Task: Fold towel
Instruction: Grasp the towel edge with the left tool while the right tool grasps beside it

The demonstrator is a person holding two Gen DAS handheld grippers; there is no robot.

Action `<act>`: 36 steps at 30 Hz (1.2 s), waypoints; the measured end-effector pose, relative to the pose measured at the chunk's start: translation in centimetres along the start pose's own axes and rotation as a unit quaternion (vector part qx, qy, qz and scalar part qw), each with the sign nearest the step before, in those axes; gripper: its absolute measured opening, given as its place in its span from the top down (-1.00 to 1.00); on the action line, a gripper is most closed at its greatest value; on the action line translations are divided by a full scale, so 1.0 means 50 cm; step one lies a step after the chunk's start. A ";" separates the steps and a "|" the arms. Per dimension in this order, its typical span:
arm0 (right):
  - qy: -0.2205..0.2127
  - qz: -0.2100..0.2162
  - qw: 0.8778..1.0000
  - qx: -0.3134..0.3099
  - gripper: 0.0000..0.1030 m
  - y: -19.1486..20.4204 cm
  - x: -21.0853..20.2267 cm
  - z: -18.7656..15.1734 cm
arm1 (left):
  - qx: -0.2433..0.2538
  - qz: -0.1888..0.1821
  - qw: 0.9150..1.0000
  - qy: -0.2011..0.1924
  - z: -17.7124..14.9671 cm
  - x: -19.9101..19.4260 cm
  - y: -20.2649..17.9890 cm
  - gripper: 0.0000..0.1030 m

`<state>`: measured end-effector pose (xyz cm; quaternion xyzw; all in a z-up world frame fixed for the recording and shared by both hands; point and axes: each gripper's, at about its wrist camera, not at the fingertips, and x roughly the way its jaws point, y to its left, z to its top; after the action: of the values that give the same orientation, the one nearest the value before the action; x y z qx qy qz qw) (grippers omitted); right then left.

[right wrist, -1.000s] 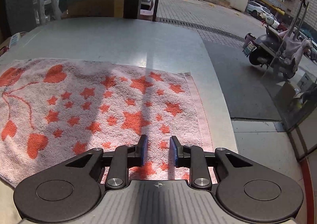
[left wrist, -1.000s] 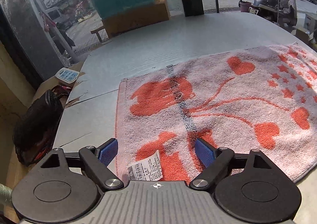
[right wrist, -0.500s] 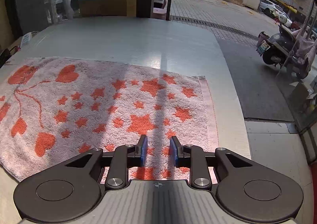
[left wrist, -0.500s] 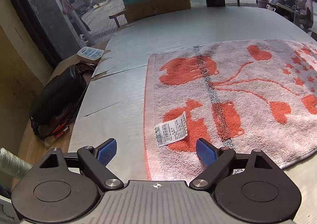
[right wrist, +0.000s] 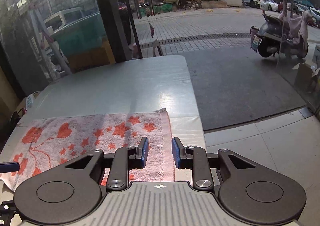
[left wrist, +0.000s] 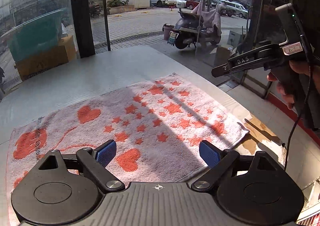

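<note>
Moved: both grippers have pulled back and risen since the earlier frames; the left view has swung from the towel's left end toward its right end, and the right gripper's pads are wider apart than before.
Table (left wrist: 84, 78): pale grey, with bare surface beyond the towel's far edge up to the window glass; its right edge drops to the floor.
Towel (left wrist: 152, 118): pink with orange hearts and stars, lying flat and unfolded on the near part of the table. Long axis runs left to right, hearts to the left, stars to the right.
Towel edges: right short edge lies near the table's right edge, with a narrow strip of table between; near right corner (left wrist: 243, 130) is slightly rumpled.
Left gripper (left wrist: 158, 153): spread wide, holding nothing, above the towel's near edge.
Right gripper (right wrist: 160, 153): parted by a modest gap, holding nothing, above the towel's right edge; a hand (left wrist: 292, 86) grips its handle.
</note>
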<state>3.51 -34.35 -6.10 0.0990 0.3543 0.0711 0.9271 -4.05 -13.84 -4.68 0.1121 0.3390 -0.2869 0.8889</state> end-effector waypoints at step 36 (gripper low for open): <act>0.091 0.090 0.992 0.014 0.47 -0.085 0.219 0.138 | 0.045 -0.005 0.998 0.040 0.023 0.186 -0.226 0.81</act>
<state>16.51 -37.17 -9.10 0.1367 0.4277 0.1578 0.8795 -4.42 -27.50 -10.07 0.1618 0.3619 -0.3017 0.8671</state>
